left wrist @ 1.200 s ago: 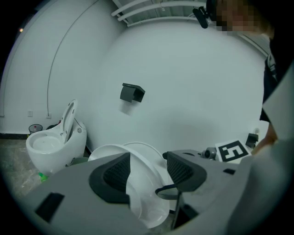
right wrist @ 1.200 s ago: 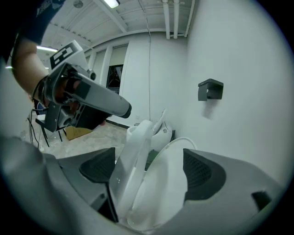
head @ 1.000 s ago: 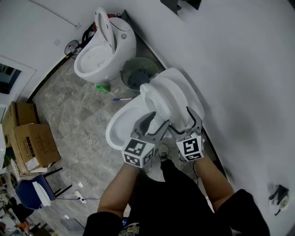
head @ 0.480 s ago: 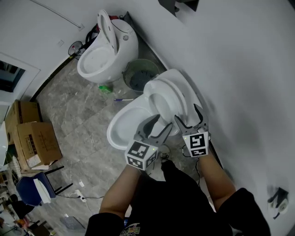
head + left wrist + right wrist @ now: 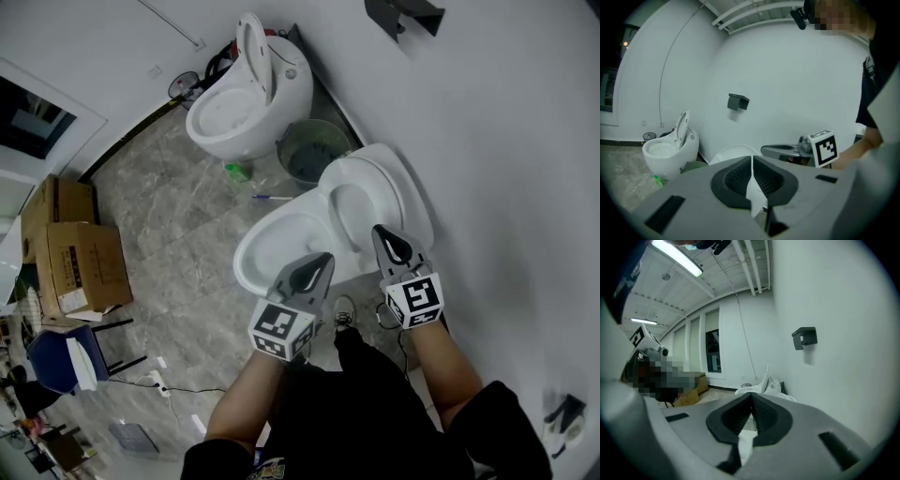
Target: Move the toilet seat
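Observation:
The near white toilet has its seat ring (image 5: 359, 214) raised, leaning back against the lid (image 5: 405, 185) by the wall, above the open bowl (image 5: 279, 249). My left gripper (image 5: 317, 267) hovers over the bowl's front rim, jaws shut with nothing between them. My right gripper (image 5: 393, 246) is beside the seat's lower edge, also shut and empty. In the left gripper view the closed jaws (image 5: 752, 169) point toward the lid (image 5: 733, 152) and the right gripper (image 5: 787, 150). In the right gripper view the shut jaws (image 5: 751, 409) face along the wall.
A second white toilet (image 5: 248, 94) with its seat up stands farther along the wall, a wire bin (image 5: 314, 155) between the two. A green bottle (image 5: 236, 172) and a pen (image 5: 272, 197) lie on the tiles. Cardboard boxes (image 5: 70, 253) and a blue chair (image 5: 61, 361) are at the left. A black holder (image 5: 738, 101) hangs on the wall.
Both grippers were open at the seat's edge a second ago; now both have shut and drawn back from it. The seat now rests flatter against the lid.

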{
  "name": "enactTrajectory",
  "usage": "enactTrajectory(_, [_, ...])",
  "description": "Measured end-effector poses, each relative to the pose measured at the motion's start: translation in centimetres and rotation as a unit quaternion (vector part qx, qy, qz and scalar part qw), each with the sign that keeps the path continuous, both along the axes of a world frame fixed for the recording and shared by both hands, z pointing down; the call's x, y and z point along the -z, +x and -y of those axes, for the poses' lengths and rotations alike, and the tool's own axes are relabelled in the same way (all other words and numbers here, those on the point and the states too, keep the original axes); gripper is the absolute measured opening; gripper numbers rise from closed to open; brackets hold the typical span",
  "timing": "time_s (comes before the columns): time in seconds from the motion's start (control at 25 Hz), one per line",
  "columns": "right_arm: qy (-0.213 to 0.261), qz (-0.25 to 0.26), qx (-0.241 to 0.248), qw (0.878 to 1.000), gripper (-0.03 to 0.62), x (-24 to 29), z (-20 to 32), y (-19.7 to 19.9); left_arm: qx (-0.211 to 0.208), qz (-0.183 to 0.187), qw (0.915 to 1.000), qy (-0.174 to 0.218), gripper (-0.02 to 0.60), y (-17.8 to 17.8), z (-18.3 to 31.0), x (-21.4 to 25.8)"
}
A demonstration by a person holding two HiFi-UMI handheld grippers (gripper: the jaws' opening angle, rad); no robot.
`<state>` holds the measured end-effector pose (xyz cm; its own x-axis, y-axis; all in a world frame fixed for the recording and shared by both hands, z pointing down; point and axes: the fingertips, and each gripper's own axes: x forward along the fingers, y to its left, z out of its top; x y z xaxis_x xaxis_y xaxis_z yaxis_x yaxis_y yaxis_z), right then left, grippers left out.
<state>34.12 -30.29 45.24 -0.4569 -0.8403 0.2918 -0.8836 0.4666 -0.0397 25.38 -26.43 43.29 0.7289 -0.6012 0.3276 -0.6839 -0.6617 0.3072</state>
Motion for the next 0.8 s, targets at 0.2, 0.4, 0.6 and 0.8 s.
enactTrajectory(0.2, [0.001,0.038,0.029,0.999,0.005,2.2,-1.2,-5.4,0.039,0.017,0.999,0.011,0.006,-6.6,-1.9,0.8])
enactTrajectory(0.4, [0.005,0.046,0.054,0.997,0.005,4.7,-3.0,-12.0,0.063,0.018,0.9977,0.018,0.006,-13.9,-4.5,1.9])
enactTrajectory(0.6, [0.019,0.059,0.06,0.996,0.005,8.0,-8.2,-20.3,0.054,0.023,0.9978,0.03,0.006,-22.8,-9.6,3.6])
enactTrajectory(0.8, [0.031,0.042,0.055,0.997,0.005,10.1,-13.9,-26.8,0.054,0.006,0.9973,0.049,0.006,-29.9,-13.5,5.6])
